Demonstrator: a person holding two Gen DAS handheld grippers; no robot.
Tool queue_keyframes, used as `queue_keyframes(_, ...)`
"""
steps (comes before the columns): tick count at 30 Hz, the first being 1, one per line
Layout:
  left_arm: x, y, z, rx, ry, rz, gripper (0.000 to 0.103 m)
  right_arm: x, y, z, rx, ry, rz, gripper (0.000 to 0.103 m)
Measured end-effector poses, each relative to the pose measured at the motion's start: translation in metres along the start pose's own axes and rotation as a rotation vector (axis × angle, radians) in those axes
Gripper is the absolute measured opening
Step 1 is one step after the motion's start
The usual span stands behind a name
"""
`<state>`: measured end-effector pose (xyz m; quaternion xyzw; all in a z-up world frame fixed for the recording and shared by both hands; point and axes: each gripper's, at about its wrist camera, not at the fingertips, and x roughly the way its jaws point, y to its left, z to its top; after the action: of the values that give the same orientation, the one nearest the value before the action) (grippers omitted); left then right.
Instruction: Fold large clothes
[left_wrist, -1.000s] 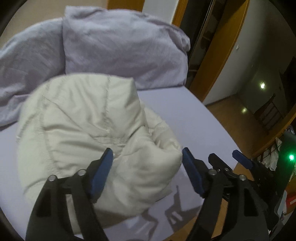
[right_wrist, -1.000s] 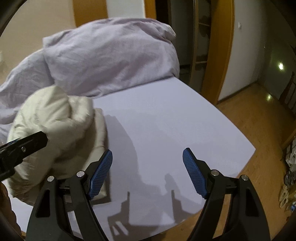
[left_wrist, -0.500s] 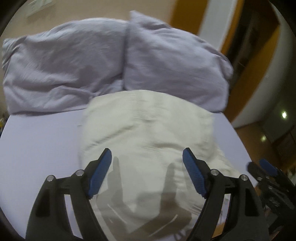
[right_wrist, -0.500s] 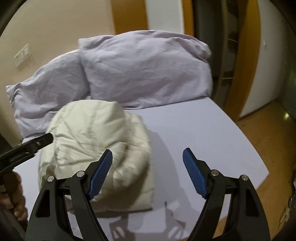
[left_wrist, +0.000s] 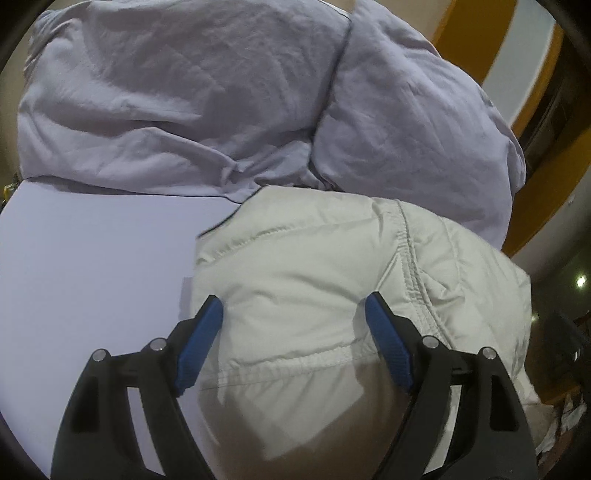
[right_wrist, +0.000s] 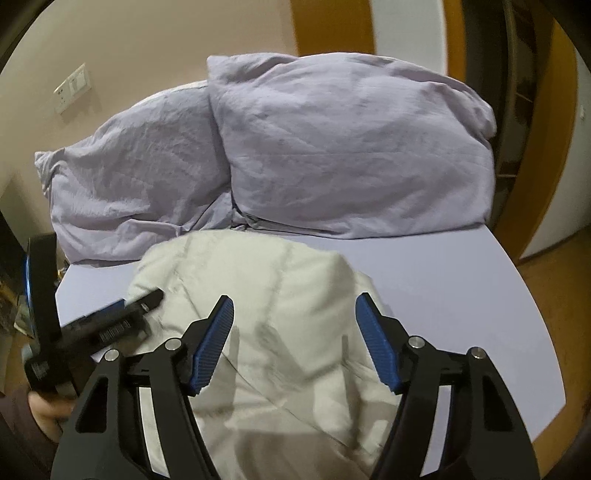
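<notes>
**Left wrist view: both grippers wide over folded jacket bundle**

Cream padded jacket (left_wrist: 332, 295) lies bunched in a folded bundle on the lavender bed sheet (left_wrist: 92, 266), far edge touching the two lavender pillows (left_wrist: 221, 92). Left gripper (left_wrist: 293, 332) has jaws spread wide, straddling the near hump of the jacket; blue pads (left_wrist: 199, 347) seem to press into or just graze the fabric, nothing pinched.

Right wrist view: right gripper (right_wrist: 293, 341) also wide, holding nothing, hovering above the jacket (right_wrist: 258, 295) middle; contact cannot be told. Left gripper (right_wrist: 110, 325) shows at the jacket's left edge, tip on or just over the cloth.

Key relation: jacket is straight ahead and below both sets of fingers, its long axis looks to run away from the person toward the pillows (right_wrist: 332, 147). Left is nearer, down in the fabric; right sits higher. Fold looks mostly done, likely pressing or tidying next. Puffy fill may spring back open.
</notes>
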<state>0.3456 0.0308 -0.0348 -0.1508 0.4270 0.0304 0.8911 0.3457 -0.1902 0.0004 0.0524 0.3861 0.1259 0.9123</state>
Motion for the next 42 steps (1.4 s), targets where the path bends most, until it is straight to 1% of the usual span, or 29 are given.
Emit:
queue_keyframes(2,0.006,-0.007,-0.003,0.011,-0.002,-0.015,0.080,0.013,0.002,0.005,-0.006,0.015,0.002,0.067)
queue_keyframes(5,0.014,-0.017,-0.008,0.046,-0.009,-0.019,0.080,0.028,-0.001,0.011,0.008,0.040,0.004,0.066)
queue_keyframes(9,0.023,-0.025,-0.013,0.068,-0.016,-0.021,0.080,0.044,-0.005,0.019,0.014,0.036,-0.018,0.066)
queue_keyframes(13,0.025,-0.031,-0.015,0.084,-0.024,-0.007,0.080,0.071,-0.011,0.011,-0.008,0.077,-0.068,0.066)
queue_keyframes(15,0.024,-0.032,-0.013,0.099,-0.021,-0.001,0.080,0.079,-0.015,0.004,-0.006,0.084,-0.070,0.066)
queue_keyframes(19,0.017,-0.035,-0.002,0.117,-0.010,-0.014,0.081,0.085,-0.025,-0.013,0.021,0.060,-0.054,0.067)
queue_keyframes(22,0.013,-0.038,0.012,0.104,-0.027,-0.016,0.081,0.089,-0.033,-0.020,0.051,0.047,-0.034,0.067)
queue_keyframes(25,0.018,-0.043,0.022,0.106,-0.038,0.004,0.082,0.092,-0.038,-0.025,0.067,0.037,-0.025,0.068)
queue_keyframes(27,0.027,-0.047,0.020,0.130,-0.030,0.026,0.082,0.095,-0.040,-0.026,0.079,0.034,-0.023,0.070)
queue_keyframes(31,0.036,-0.050,0.009,0.168,-0.060,0.053,0.087,0.102,-0.041,-0.030,0.085,0.026,-0.020,0.073)
queue_keyframes(34,0.043,-0.050,0.004,0.184,-0.073,0.071,0.088,0.106,-0.040,-0.031,0.079,0.021,-0.023,0.075)
queue_keyframes(42,0.064,-0.044,-0.003,0.177,-0.072,0.076,0.092,0.116,-0.038,-0.035,0.068,0.005,-0.043,0.078)
